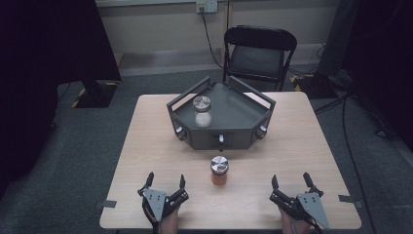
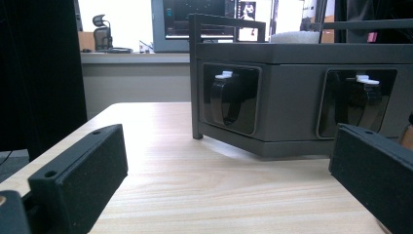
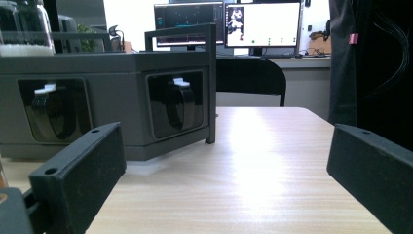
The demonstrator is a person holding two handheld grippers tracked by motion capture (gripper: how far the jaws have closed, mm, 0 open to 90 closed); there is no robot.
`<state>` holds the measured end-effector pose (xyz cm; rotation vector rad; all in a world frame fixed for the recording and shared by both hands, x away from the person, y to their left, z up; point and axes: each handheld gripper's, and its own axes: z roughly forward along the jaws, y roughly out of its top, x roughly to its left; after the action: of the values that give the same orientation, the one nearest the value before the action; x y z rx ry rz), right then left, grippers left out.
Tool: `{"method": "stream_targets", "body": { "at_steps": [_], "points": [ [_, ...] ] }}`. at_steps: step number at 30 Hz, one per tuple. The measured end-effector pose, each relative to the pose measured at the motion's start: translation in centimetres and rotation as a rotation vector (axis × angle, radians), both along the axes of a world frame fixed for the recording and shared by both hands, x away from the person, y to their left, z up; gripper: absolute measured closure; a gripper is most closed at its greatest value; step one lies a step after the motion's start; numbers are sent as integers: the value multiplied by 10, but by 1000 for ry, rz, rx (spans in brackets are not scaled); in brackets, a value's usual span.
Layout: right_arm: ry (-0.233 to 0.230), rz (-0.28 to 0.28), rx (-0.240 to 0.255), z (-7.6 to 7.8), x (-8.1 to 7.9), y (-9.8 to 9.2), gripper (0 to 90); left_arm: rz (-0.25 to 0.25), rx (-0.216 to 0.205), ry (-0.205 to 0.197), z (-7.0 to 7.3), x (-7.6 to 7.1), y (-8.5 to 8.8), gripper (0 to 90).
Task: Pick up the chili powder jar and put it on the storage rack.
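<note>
Resting both grippers spread on the table edge, left [image 1: 165, 184] and right [image 1: 291, 183], I judge nothing begun; next I reach for the red jar [image 1: 219, 171] standing between them, before the tray [image 1: 220, 136].

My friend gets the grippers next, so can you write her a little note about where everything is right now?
Left gripper: open, empty, resting at the near table edge.
Right gripper: open, empty, also at the near edge.
Glass jar with orange contents and a metal lid: upright on the table, between the grippers, in front of the dark grey tray.
Glass jar with white contents: already standing in the tray.
Left, probably: put the orange jar in too.
</note>
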<state>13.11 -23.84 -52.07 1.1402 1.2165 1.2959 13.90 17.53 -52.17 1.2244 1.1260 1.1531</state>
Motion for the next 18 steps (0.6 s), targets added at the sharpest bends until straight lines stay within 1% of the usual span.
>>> {"method": "stream_targets", "body": {
  "at_steps": [6, 7, 8, 11, 13, 14, 15, 18],
  "points": [
    [-13, 31, -6, 5, -1, -2, 0, 11, 0, 0, 0, 0, -2, 0],
    [-22, 45, -5, 8, -2, -2, 0, 11, 1, 0, 0, 0, -2, 0],
    [-22, 45, -5, 8, -2, -2, 0, 11, 1, 0, 0, 0, -2, 0],
    [-39, 70, -13, 12, -2, 3, 0, 6, 1, 0, 0, 0, -1, 0],
    [-40, 94, -18, 16, -1, 6, 0, 7, 1, 0, 0, 0, -1, 0],
    [-41, 122, -18, 20, 1, 8, 0, 7, 1, 0, 0, 0, -1, 0],
    [-41, 122, -18, 20, 1, 8, 0, 7, 1, 0, 0, 0, -1, 0],
    [-31, 157, -20, 25, 7, 13, 0, 5, 1, 0, 0, 0, -1, 0]
  ]
}}
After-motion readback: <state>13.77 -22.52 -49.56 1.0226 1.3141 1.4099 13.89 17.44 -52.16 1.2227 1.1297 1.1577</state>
